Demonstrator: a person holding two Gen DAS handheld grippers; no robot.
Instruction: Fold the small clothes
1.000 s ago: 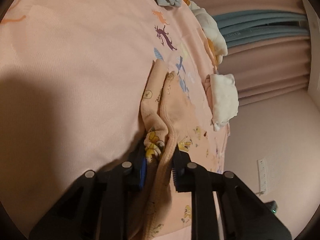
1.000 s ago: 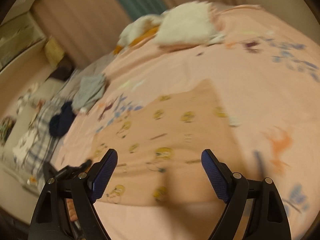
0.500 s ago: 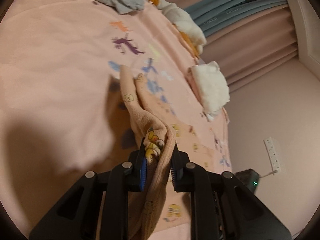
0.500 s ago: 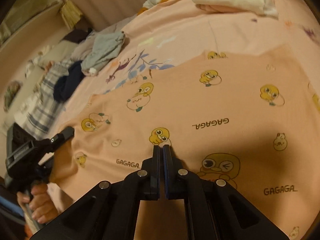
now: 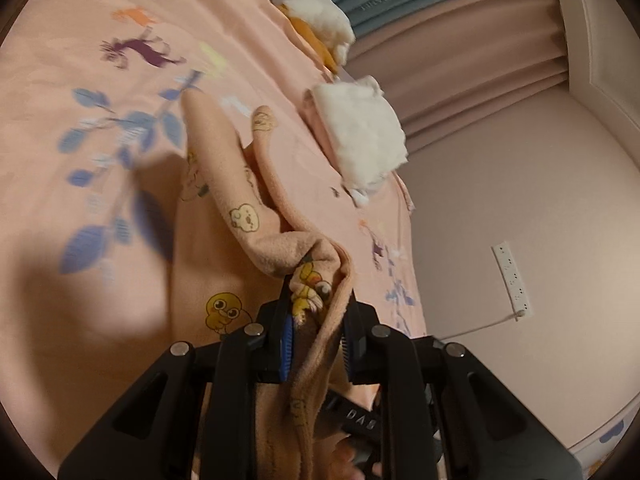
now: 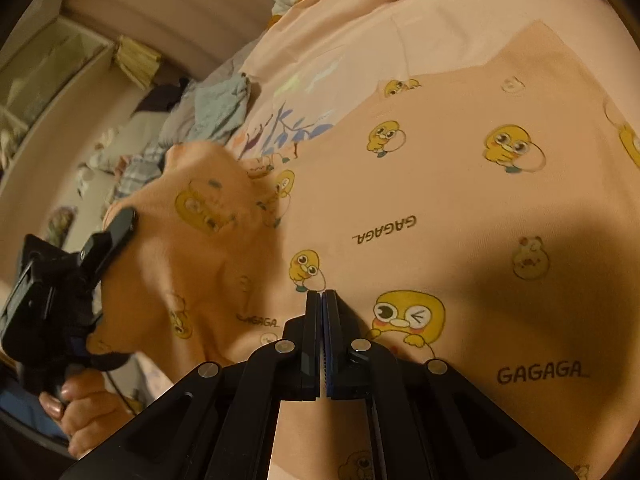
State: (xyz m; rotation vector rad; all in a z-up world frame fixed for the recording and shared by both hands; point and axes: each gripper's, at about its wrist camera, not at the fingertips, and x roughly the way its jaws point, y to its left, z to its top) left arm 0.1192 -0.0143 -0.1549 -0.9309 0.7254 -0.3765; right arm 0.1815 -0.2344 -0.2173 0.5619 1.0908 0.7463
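Note:
A peach garment printed with yellow chicks and "GAGAGA" [image 6: 440, 184] lies spread on the pink bedsheet [image 5: 80, 20]. My left gripper [image 5: 318, 312] is shut on a bunched edge of this garment [image 5: 256, 208] and holds it lifted off the bed; it also shows at the left of the right wrist view [image 6: 116, 236], with the lifted corner folding over. My right gripper [image 6: 322, 300] is shut, its tips pressed on the garment's near edge; whether cloth is pinched between them is hidden.
A folded white and pink pile [image 5: 360, 136] lies near the bed's far edge. A grey garment [image 6: 220, 108] and other loose clothes lie at the bed's far side. Curtains [image 5: 460, 40], a wall and a power strip [image 5: 512, 276] are to the right.
My right gripper went from wide open to shut on the garment's near edge. My left gripper has lifted its held edge higher and carried it over the garment.

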